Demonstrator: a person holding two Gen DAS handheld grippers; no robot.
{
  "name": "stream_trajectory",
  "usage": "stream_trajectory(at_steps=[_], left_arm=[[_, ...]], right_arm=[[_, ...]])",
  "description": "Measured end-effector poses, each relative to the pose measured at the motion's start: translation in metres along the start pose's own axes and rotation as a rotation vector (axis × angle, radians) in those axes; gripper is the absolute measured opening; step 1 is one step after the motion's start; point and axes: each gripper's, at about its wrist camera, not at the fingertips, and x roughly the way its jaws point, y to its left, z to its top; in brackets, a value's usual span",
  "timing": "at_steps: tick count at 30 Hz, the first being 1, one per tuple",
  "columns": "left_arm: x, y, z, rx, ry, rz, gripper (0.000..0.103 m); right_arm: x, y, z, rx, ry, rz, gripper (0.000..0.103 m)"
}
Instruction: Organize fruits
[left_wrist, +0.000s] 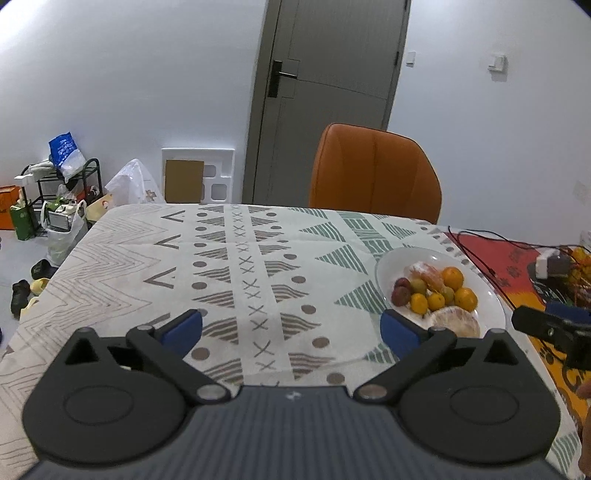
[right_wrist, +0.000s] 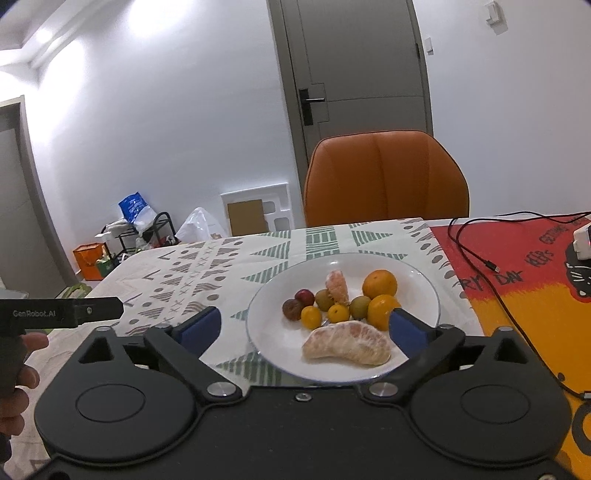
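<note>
A white plate (right_wrist: 266, 332) holds the fruit: a large peeled pomelo segment (right_wrist: 347, 343), a peeled mandarin piece (right_wrist: 337, 286), two oranges (right_wrist: 379, 283), small kumquats (right_wrist: 311, 316), greenish fruits (right_wrist: 360, 307) and dark red plums (right_wrist: 291, 309). My right gripper (right_wrist: 306, 330) is open and empty, hovering over the plate's near edge. My left gripper (left_wrist: 291, 326) is open and empty above the patterned tablecloth, left of the plate (left_wrist: 491, 302), whose fruit (left_wrist: 436, 291) shows there too.
The table wears a patterned cloth (left_wrist: 236, 266) and a red-orange mat (right_wrist: 524, 280) with a black cable (right_wrist: 476, 258) and a white charger (right_wrist: 583, 240). An orange chair (right_wrist: 384, 177) stands behind the table. Bags and a shoe rack (left_wrist: 62, 192) clutter the floor at left.
</note>
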Motion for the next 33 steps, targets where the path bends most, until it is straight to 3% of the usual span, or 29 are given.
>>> stream_trajectory(at_steps=[15,33], left_arm=[[-0.059,0.009,-0.013,0.022,-0.029,0.016,0.103],[-0.093,0.025,-0.038,0.048,-0.021,0.044,0.103]], right_arm=[[-0.037,0.032,-0.006,-0.004,0.016,0.001,0.103],[-0.065,0.050,-0.025,-0.019,0.049,0.016,0.103]])
